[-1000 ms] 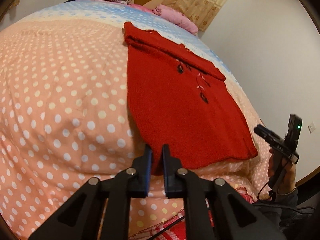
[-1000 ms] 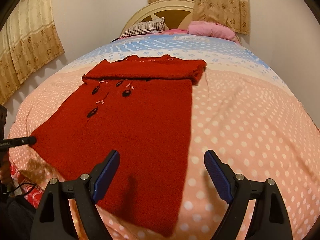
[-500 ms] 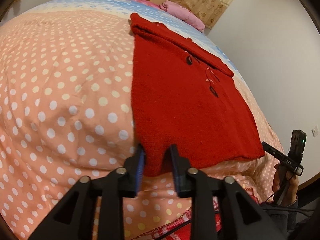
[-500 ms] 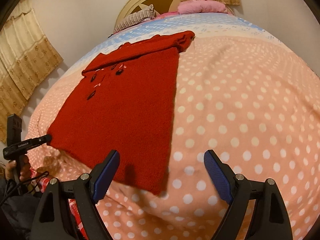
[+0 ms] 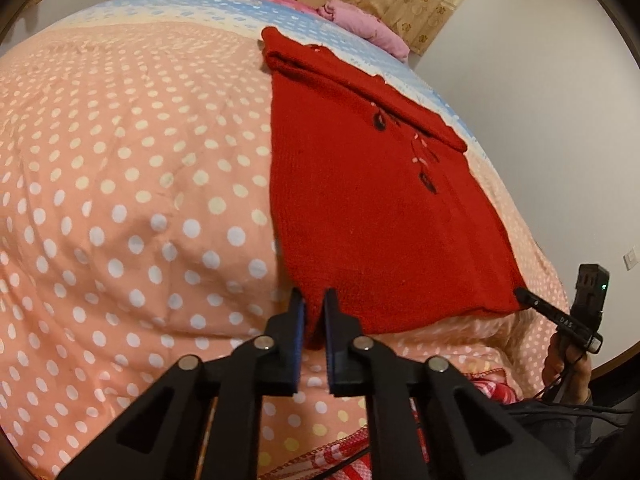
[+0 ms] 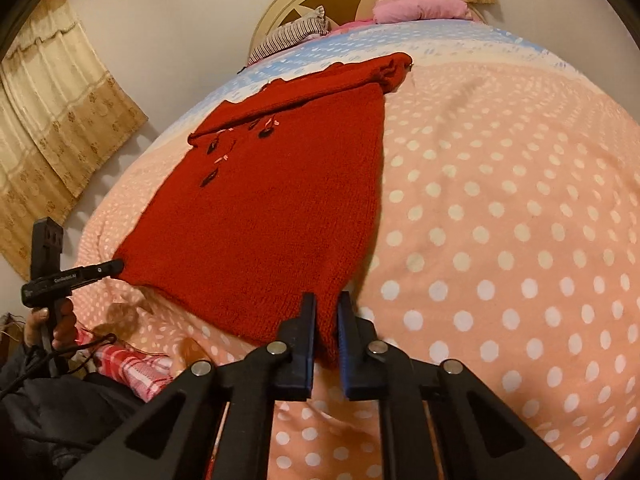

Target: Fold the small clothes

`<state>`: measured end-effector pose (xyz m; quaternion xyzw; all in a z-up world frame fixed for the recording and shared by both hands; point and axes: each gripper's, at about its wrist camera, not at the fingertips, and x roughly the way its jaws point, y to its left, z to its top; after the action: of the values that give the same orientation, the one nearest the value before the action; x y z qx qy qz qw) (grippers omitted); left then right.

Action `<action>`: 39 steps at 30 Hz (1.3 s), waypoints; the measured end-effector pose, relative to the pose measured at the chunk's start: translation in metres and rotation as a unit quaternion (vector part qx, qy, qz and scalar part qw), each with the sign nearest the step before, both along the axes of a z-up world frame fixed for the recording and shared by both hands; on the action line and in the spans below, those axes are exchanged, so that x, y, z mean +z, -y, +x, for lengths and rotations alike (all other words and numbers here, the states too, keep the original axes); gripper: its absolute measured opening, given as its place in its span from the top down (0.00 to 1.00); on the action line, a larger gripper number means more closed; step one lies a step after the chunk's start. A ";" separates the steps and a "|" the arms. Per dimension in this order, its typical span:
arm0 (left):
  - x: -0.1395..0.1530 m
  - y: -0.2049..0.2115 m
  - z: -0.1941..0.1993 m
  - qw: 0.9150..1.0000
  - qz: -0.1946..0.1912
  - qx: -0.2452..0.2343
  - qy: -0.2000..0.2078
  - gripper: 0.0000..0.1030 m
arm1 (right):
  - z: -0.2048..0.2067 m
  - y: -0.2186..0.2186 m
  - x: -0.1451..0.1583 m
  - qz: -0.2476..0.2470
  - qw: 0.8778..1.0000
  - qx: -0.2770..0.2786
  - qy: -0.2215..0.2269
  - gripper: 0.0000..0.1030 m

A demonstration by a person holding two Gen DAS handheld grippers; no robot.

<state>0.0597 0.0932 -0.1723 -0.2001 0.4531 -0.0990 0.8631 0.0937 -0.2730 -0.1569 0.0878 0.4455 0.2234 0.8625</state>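
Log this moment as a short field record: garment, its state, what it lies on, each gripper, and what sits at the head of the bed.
garment: red knit sweater, dark flower trim on the front
state: spread flat, sleeves folded across the top
surface: polka-dot bedspread
left gripper: shut on the sweater's near-left hem corner
right gripper: shut on the near-right hem corner
head of bed: striped pillow, pink pillow
fold stage: bottom hem not yet lifted
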 end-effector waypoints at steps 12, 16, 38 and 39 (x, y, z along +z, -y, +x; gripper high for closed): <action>0.003 0.000 0.002 1.000 0.003 0.000 0.008 0.93 | 0.003 0.010 -0.003 0.040 0.999 -0.017 -0.009 0.78; 0.002 -0.001 0.003 1.000 0.001 0.002 0.010 0.94 | 0.001 0.007 -0.004 0.036 0.999 -0.012 0.003 0.75; 0.063 -0.004 0.023 0.995 -0.044 -0.002 0.089 0.95 | 0.009 0.024 0.067 0.178 0.981 0.007 0.069 0.94; 0.067 -0.005 0.025 0.994 -0.047 -0.001 0.096 0.95 | 0.012 0.022 0.072 0.179 0.981 0.007 0.074 0.94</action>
<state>0.0848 0.0982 -0.1053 -0.2292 0.3630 -0.1402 0.8922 0.1055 -0.2953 -0.0851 0.2204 0.3336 0.3115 0.8620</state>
